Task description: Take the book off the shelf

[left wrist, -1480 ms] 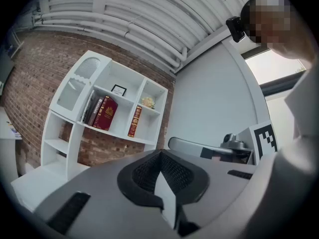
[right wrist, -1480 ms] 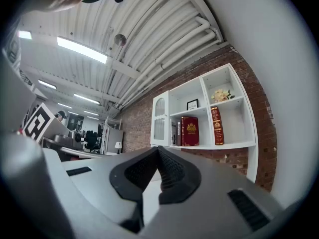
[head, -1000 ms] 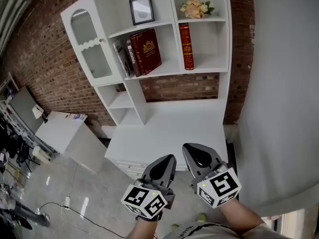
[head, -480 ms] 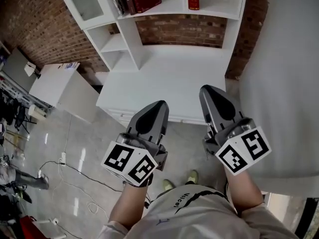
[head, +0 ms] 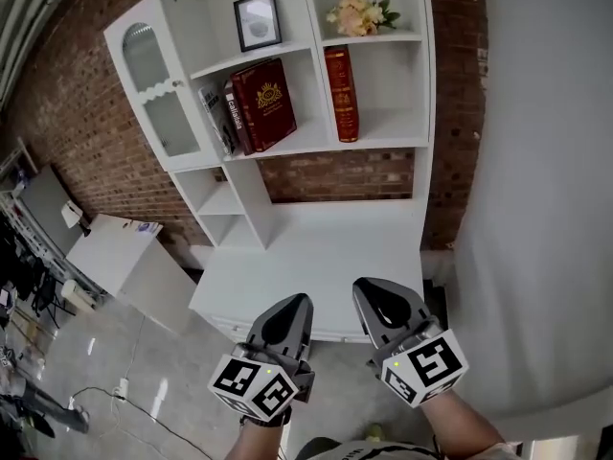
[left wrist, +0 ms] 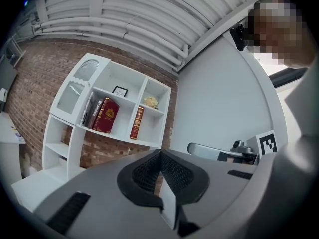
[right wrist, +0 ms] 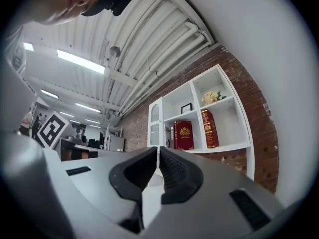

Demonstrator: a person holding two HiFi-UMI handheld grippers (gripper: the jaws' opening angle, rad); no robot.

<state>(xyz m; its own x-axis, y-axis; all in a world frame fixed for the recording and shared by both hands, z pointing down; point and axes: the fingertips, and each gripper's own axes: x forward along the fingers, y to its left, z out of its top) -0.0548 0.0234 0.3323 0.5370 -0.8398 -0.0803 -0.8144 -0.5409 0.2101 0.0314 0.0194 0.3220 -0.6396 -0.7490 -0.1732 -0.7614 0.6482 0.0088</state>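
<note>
- Head view puts the left hand-held gripper (head: 295,300) and the right hand-held gripper (head: 369,286) side by side, low over the near edge of the white bench (head: 326,247).
- Both have their jaws together with nothing between them; each gripper view shows the pads meeting at the tips.
- A red book (head: 341,94) stands alone and upright on the shelf (head: 393,143), in the right compartment. Its spine faces out and its long axis is vertical.
- That book lies ahead and above, across the whole bench and well apart from both tools. It sits roughly between their lines, a little nearer the right one.
- A larger dark red book (head: 265,103) leans in the compartment to the left. The task probably means the lone red one, though that is not certain.
- Judged from this, the right hand has the straighter reach and must open its jaws first.
</note>
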